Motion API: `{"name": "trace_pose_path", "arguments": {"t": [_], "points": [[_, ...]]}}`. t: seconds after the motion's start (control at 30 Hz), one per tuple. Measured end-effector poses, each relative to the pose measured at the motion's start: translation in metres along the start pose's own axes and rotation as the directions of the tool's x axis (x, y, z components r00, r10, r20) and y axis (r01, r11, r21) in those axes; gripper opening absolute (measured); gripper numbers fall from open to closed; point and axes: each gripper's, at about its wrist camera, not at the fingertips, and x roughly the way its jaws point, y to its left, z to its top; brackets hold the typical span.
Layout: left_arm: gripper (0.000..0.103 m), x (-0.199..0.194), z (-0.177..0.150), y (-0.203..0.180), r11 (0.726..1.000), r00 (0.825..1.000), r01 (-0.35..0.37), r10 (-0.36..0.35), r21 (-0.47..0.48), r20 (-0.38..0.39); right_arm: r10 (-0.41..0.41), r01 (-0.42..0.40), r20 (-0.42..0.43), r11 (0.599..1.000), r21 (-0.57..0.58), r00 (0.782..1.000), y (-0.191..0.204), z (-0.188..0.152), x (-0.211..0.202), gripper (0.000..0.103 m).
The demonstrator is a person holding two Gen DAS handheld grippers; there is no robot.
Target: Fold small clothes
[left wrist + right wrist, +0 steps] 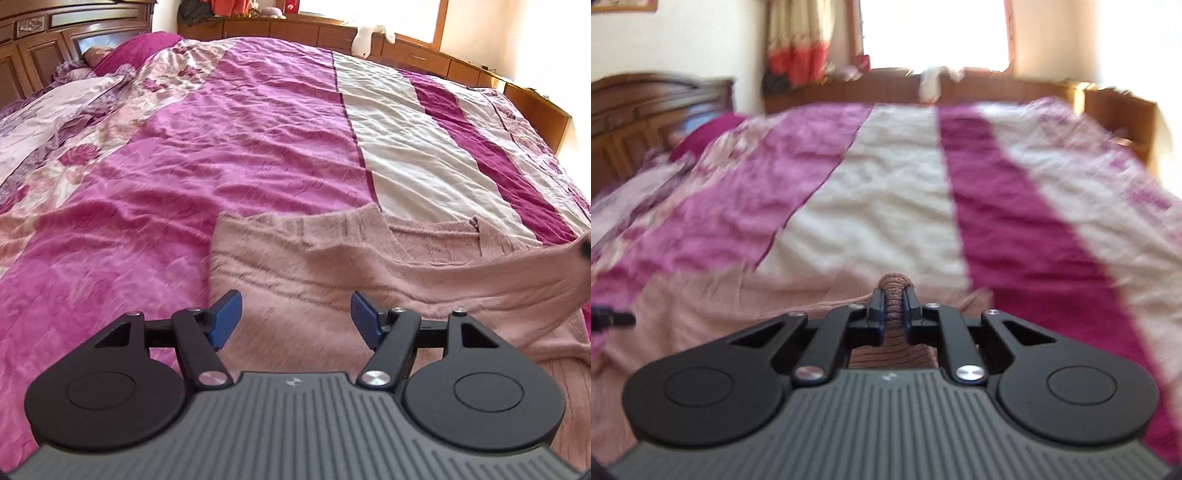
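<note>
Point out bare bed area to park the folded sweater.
Free: the pink bedspread left of the sweater, up to the floral band, and the white stripe beyond its collar. Crowded: near edge, where the open left gripper hovers and the right gripper pinches a sleeve.

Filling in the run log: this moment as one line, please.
stage: folding sleeve | left gripper: open, above sweater | right gripper: shut on sleeve | surface: bed

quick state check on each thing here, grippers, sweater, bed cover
left gripper: open, fingers apart, holding nothing, hovering over the sweater
right gripper: shut on a ribbed fold of the sweater
pink sweater: spread on the bed, one sleeve lifted toward the right
bed cover: spread out, wrinkled
</note>
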Motion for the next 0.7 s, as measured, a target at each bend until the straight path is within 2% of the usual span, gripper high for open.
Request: {"name": "trace_pose_path", "arguments": {"t": [0.1,0.2,0.27,0.4,0.57,0.7], "points": [[0.072,0.023,0.005,-0.004,1.000,0.999,-0.025,0.025,0.015,-0.024,-0.060,0.060,-0.002,0.998,-0.028,0.998,-0.003,0.007,0.000,0.013],[0.072,0.046,0.004,-0.004,0.998,0.997,-0.058,0.060,0.034,-0.055,-0.088,0.084,-0.073,0.995,-0.051,0.993,-0.006,-0.005,0.019,0.013],[0.076,0.058,0.000,-0.004,0.995,0.995,-0.075,0.080,0.064,-0.065,-0.096,0.090,-0.119,0.994,-0.056,0.988,-0.009,-0.018,0.035,0.014],[0.082,0.063,-0.004,0.002,0.995,0.997,-0.049,0.054,0.083,-0.060,-0.126,0.118,-0.178,0.992,-0.054,0.976,-0.016,-0.041,0.054,0.019],[0.085,0.066,-0.006,0.003,0.994,0.998,-0.043,0.049,0.102,-0.050,-0.133,0.124,-0.155,0.990,-0.067,0.979,-0.014,-0.052,0.052,0.025],[0.085,0.063,-0.006,0.002,0.992,0.997,-0.048,0.054,0.118,-0.047,-0.122,0.117,-0.153,0.992,-0.041,0.981,-0.018,-0.045,0.045,0.045]]}}
